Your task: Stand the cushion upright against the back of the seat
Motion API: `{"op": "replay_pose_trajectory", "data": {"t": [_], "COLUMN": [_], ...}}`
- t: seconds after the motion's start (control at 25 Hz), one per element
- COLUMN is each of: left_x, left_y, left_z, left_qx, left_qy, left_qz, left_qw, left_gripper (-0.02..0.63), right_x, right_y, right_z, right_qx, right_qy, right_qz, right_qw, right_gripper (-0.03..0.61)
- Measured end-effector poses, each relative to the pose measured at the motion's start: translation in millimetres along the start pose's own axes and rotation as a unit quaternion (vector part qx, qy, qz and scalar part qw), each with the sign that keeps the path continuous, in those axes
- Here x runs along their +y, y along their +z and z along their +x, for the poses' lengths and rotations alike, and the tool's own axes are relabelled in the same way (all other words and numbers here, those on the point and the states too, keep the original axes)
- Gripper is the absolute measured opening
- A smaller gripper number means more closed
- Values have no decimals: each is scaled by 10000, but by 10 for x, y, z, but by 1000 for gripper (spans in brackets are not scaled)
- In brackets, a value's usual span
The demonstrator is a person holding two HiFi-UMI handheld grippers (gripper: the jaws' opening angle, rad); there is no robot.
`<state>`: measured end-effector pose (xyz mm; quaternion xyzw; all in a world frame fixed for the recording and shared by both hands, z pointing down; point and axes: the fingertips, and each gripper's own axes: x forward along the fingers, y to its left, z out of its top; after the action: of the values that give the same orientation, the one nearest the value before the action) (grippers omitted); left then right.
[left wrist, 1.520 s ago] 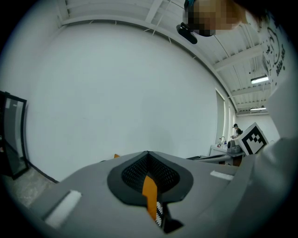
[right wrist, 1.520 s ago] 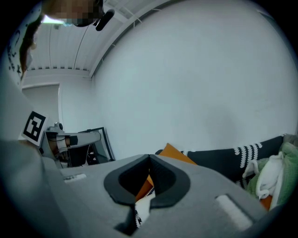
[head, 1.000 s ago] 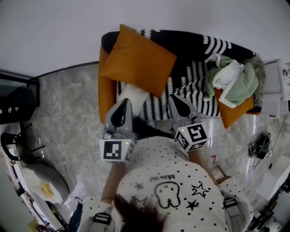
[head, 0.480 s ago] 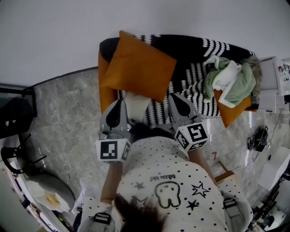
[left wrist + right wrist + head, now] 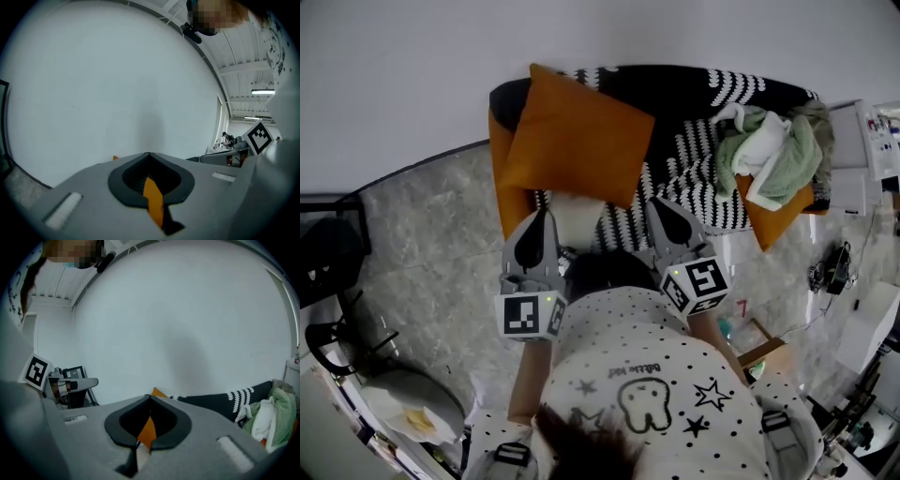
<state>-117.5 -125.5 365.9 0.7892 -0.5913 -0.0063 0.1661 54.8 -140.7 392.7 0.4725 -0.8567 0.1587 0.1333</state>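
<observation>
**Orange cushion (image 5: 577, 136), propped upright at the sofa's left end; both grippers clenched, empty.**

Cushion: square, plump, with a smooth matte cover and sharp corners, leaning on the backrest beside the armrest. Sofa (image 5: 499, 187): orange upholstery under a black throw (image 5: 694, 159) with chunky white knit stripes. On the far end of the seat lies a crumpled heap of sage-green and white cloth (image 5: 769, 155). Left gripper (image 5: 542, 220) and right gripper (image 5: 664, 211): grey moulded shells tapering to a point, with black ribbed pads, held at the seat front near the cushion's lower edge. Each pair of jaws is pressed tip to tip with nothing between, and an orange sliver shows through the gap. Each gripper carries a white cube printed with black squares. Floor (image 5: 422, 234): grey, marbled.
</observation>
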Motion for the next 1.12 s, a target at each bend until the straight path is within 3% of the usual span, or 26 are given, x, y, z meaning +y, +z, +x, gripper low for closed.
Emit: {"op": "replay_pose_trajectory", "data": {"t": [0.64, 1.04, 1.12], "left_x": [148, 516, 601], "left_y": [172, 39, 45], "left_z": [231, 755, 878], "left_qx": [-203, -68, -60], "left_qy": [638, 511, 464], "left_qz": [235, 504, 519], "left_qw": [9975, 9974, 9976], "left_gripper": [-5, -3, 49], "right_x": [-298, -534, -569], "right_y": [224, 359, 382], "right_z": [347, 638, 731], "right_qx": [-132, -203, -211], "right_qy": [551, 508, 507], "right_qz": [-103, -107, -126], "right_qw": [9983, 9984, 9984], "right_gripper": [-3, -3, -3]}}
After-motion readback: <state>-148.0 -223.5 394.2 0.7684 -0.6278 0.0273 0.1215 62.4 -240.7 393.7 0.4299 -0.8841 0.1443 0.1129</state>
